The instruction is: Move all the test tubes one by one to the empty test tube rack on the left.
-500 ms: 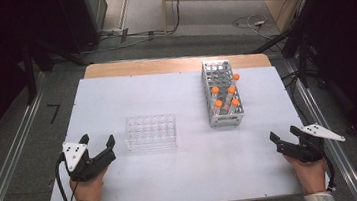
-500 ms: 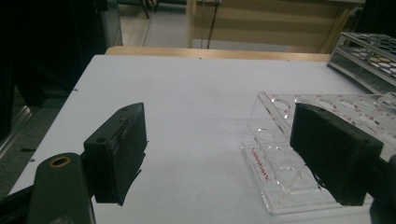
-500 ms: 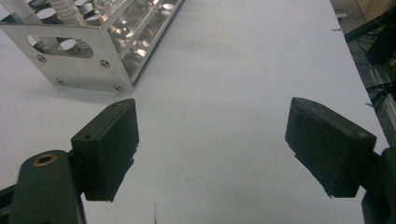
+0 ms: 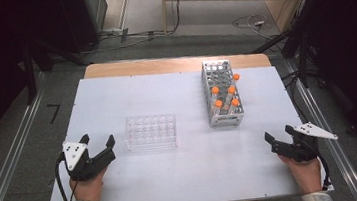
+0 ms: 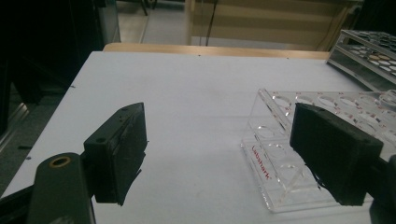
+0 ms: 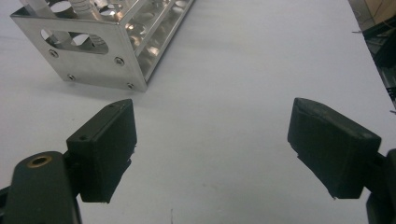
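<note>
The clear rack [image 4: 150,132] stood just right of the left gripper [image 4: 97,144], whose jaws gaped empty. The right gripper [image 4: 280,137] rested near the metal rack [image 4: 222,95], jaws also spread.

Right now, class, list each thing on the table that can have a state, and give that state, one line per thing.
Left tool: open, holding nothing, near the clear rack.
Right tool: open, holding nothing.
Clear rack: upright, holes empty.
Metal rack: upright, holds orange-capped tubes, other holes empty.
</note>
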A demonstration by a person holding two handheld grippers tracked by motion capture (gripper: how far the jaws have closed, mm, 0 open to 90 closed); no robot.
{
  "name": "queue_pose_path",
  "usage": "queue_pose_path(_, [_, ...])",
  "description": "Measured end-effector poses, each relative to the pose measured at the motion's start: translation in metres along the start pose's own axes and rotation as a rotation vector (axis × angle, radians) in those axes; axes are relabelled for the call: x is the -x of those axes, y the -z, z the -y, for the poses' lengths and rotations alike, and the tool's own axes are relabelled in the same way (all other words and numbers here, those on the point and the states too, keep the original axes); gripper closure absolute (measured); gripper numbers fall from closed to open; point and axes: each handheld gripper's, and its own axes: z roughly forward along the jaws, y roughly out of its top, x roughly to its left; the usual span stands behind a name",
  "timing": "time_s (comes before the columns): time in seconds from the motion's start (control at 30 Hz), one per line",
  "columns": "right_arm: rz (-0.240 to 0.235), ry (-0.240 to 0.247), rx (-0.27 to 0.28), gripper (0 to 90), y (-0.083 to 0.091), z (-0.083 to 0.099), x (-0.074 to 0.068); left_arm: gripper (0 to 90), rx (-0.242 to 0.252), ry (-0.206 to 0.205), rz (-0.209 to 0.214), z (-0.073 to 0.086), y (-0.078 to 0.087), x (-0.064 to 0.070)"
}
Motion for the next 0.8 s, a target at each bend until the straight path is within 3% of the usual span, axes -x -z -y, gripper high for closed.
queue_pose_path(0.8, [-0.055, 0.042, 0.017, 17.3, -0.013, -0.015, -0.021, 19.8, -0.014, -0.014, 0.006, 0.001, -0.003, 0.002])
